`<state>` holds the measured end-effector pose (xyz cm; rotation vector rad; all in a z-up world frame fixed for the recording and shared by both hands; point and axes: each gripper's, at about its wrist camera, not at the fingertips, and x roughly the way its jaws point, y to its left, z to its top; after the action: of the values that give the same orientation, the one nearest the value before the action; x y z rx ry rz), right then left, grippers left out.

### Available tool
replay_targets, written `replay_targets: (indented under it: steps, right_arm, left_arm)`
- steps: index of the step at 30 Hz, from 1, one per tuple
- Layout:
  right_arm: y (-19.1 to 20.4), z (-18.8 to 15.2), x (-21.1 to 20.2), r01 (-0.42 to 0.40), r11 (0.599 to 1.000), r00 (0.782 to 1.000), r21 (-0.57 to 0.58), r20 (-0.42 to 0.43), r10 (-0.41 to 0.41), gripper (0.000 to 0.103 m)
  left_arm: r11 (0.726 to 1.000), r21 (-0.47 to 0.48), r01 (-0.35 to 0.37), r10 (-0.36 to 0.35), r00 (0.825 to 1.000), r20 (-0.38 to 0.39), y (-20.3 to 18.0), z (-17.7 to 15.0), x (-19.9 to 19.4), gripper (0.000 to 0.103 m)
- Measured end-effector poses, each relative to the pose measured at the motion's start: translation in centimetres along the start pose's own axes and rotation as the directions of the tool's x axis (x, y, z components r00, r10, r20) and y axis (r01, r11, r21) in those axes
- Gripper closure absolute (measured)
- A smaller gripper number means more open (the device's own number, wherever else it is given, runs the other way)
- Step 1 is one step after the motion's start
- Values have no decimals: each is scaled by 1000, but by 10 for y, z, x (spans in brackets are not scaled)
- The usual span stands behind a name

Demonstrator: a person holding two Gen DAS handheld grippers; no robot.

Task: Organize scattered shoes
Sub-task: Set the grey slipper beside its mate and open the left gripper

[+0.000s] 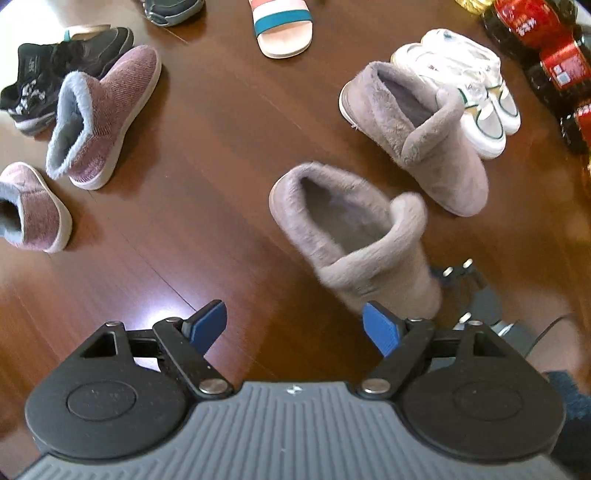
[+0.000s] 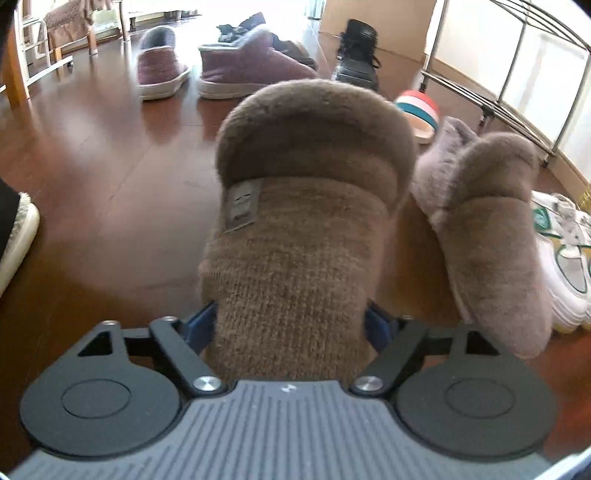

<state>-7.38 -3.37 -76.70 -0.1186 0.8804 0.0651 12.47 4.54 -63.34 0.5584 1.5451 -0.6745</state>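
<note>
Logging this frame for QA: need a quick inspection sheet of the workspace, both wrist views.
Surface: dark wood floor, glossy, with glare patches.
Job's things: grey fleece slipper in the right gripper; its mate on the floor beside white sneakers; two pink slippers, black sneakers and a striped sandal scattered.
Clutter: bottles with red labels at the floor's edge.
Grippers: left gripper open, empty; right gripper shut on the slipper's toe end.
Cables: one dark cable near the right gripper.
Surroundings: metal rack, cardboard box, furniture legs.
</note>
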Motion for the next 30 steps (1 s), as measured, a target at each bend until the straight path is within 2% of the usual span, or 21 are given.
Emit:
replay_targets:
  steps: [3, 9, 18, 22, 24, 28, 30]
  right_arm:
    - [-26, 4, 0, 9, 1000, 1000, 19, -9, -8, 30]
    - [-51, 12, 9, 5, 1000, 1000, -10, 5, -5, 31]
    - [-61, 11, 21, -12, 999, 1000, -41, 6, 12, 30]
    - [-68, 10, 22, -10, 999, 1000, -34, 3, 10, 30]
    - [-70, 12, 24, -3, 1000, 1000, -30, 3, 3, 28]
    - [-70, 12, 24, 5, 1000, 1000, -5, 1, -5, 17]
    - [-69, 13, 18, 3, 1000, 1000, 28, 0, -3, 16]
  left_arm:
    - [1000, 4, 9, -9, 1000, -3, -3, 0, 1, 21]
    - [1000, 22, -5, 5, 1000, 4, -10, 3, 2, 21]
    - [996, 74, -43, 43, 999, -3, -23, 7, 11, 21]
    - [993, 98, -61, 59, 998, 21, -31, 9, 12, 21]
    - [992, 109, -70, 67, 997, 33, -35, 10, 12, 21]
    - [987, 132, -89, 82, 995, 58, -43, 12, 12, 21]
    - [985, 143, -98, 89, 994, 71, -46, 13, 12, 21]
